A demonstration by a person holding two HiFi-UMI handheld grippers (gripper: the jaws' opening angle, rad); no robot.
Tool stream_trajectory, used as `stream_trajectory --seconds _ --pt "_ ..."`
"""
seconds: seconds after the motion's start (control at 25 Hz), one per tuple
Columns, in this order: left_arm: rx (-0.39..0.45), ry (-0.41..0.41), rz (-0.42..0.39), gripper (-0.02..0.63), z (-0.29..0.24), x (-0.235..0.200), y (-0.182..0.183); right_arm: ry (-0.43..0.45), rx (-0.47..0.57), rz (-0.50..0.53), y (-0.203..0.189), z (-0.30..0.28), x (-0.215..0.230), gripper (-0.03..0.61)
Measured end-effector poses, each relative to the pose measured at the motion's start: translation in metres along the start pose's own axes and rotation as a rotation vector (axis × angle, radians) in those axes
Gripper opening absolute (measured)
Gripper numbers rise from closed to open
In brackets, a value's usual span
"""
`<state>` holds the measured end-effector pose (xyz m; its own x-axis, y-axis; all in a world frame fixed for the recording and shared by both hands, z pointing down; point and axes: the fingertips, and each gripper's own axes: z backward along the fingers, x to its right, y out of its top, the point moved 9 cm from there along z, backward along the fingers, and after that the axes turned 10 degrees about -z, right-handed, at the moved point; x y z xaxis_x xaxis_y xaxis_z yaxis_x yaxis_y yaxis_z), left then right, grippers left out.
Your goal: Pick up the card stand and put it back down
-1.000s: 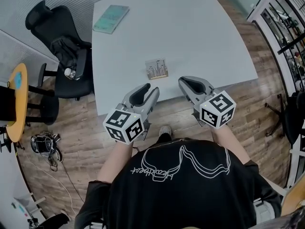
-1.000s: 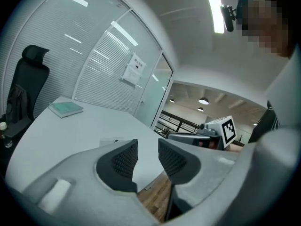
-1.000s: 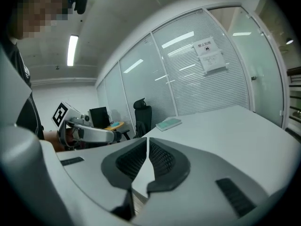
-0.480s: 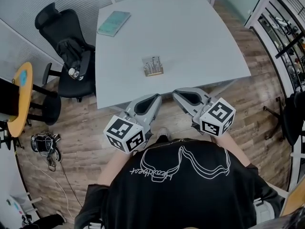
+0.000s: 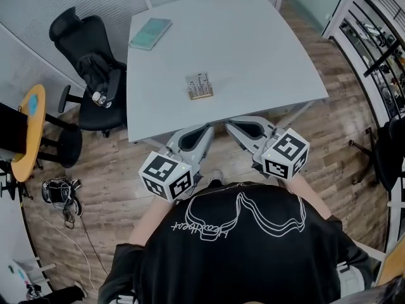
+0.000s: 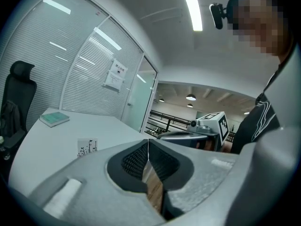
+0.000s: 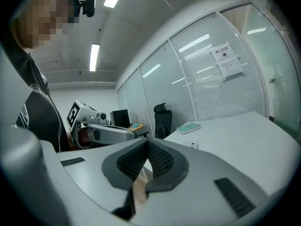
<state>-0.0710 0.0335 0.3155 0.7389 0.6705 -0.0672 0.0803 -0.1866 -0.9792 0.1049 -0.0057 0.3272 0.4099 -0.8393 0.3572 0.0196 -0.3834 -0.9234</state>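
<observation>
Well to the left of the card stand point(image 5: 199, 86), off the desk point(image 5: 266, 49), an office chair point(image 5: 88, 62) is pushed aside. A teal book point(image 5: 150, 33) lies beyond and left of the stand, at the desk's far corner. Neither is in your way.

The stand itself sits upright and alone on the desk, a little in from the near edge. I judge that puts it in easy reach of either arm.

Your left tongs point(image 5: 204, 130) hang on the near side of the stand, short of the desk's edge, with the tips aimed toward it. The pads are pressed together with nothing between them. Your right tongs point(image 5: 231, 125) sit nearer you and to the right of the stand, likewise off the desk and closed on nothing. This looks like a ready pose, with the pick-up not yet begun. Whichever pair you use must spread before it can take the stand.

In the left gripper view the stand shows left of the closed pads as a small pale card with dark marks, its print too small to read. In the right gripper view only a speck of it shows past the pads. Your hands are hidden behind the marker cubes point(image 5: 166, 175). Whether the stand holds loose cards I cannot tell.
</observation>
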Motion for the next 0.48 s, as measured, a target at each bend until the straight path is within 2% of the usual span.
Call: stream_trajectory --seconds 0.48 --pt "-0.004 -0.006 -0.007 0.017 0.0008 0.0004 -0.0004 -0.006 -0.011 0.004 -0.0012 -0.0014 -0.0018 0.008"
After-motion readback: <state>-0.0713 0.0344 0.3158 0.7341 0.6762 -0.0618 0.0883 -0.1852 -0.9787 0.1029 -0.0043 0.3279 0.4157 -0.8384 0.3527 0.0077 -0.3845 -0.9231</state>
